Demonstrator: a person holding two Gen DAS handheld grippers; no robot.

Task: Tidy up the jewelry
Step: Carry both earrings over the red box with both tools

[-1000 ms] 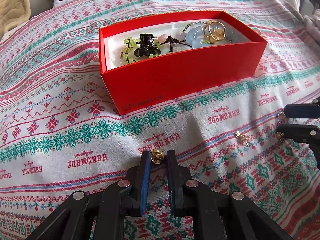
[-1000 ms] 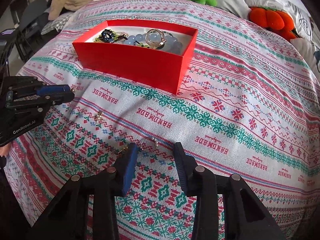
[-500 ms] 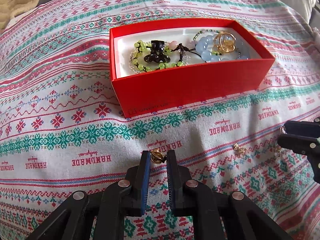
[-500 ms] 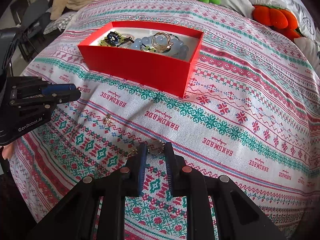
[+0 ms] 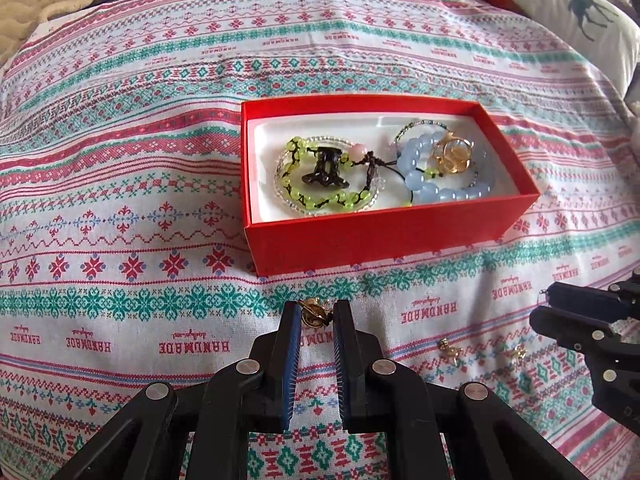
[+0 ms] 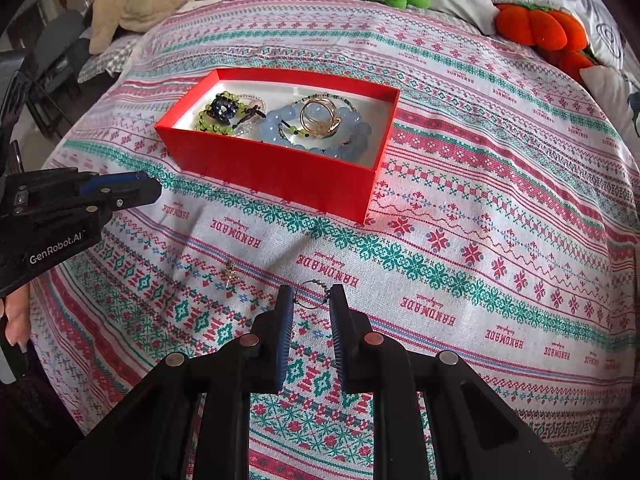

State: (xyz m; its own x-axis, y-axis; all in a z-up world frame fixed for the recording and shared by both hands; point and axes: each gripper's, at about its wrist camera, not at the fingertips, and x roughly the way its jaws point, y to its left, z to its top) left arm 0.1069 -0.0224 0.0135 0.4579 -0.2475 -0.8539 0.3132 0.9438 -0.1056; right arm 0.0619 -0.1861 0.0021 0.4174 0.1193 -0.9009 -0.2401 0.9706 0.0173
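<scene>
Left gripper (image 5: 316,314) pinched narrow on a gold earring (image 5: 314,312), raised above the bed's patterned cover (image 5: 120,184). Right gripper (image 6: 310,300) clamped narrow on a thin wire hoop (image 6: 310,294) with small beads, also off the cover. Red box (image 5: 384,236) near the bed's middle, holding a green bead bracelet (image 5: 316,200), a blue bead bracelet (image 5: 436,190) and gold rings (image 5: 452,156). Two small gold earrings (image 5: 448,346) lying loose on the cover toward its near edge.
</scene>
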